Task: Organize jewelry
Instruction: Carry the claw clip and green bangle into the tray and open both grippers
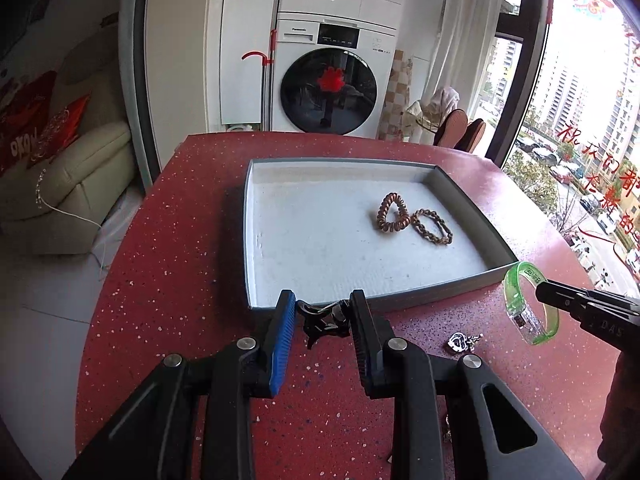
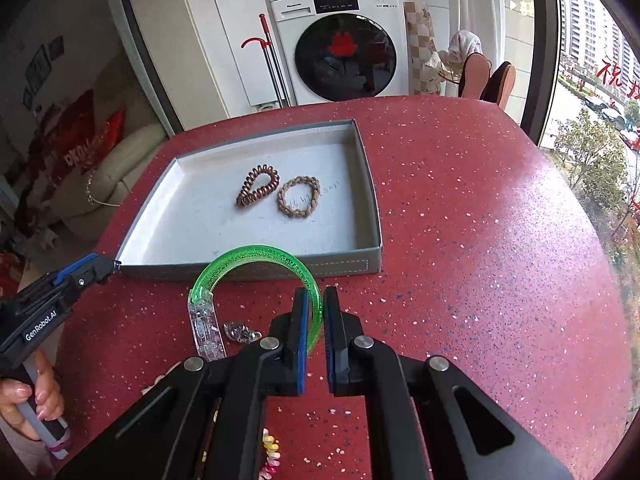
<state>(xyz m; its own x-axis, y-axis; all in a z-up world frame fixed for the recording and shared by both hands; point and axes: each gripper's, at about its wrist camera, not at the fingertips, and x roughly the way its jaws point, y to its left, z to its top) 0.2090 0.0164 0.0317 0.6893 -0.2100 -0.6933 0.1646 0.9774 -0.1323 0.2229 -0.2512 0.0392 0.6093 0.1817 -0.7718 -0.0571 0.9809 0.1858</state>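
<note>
A shallow grey tray with a white floor sits on the red speckled table. Inside lie a brown spiral hair tie and a braided tan bracelet. My left gripper is shut on a small black hair clip, lifted just in front of the tray's near wall. My right gripper is shut on a green glittery bangle with a clear clasp, raised above the table. A small silver charm lies on the table.
A pastel bead string lies near the table's front edge. A person's hand grips the left tool's handle. Beyond the table stand a washing machine, a cream sofa, chairs and a large window.
</note>
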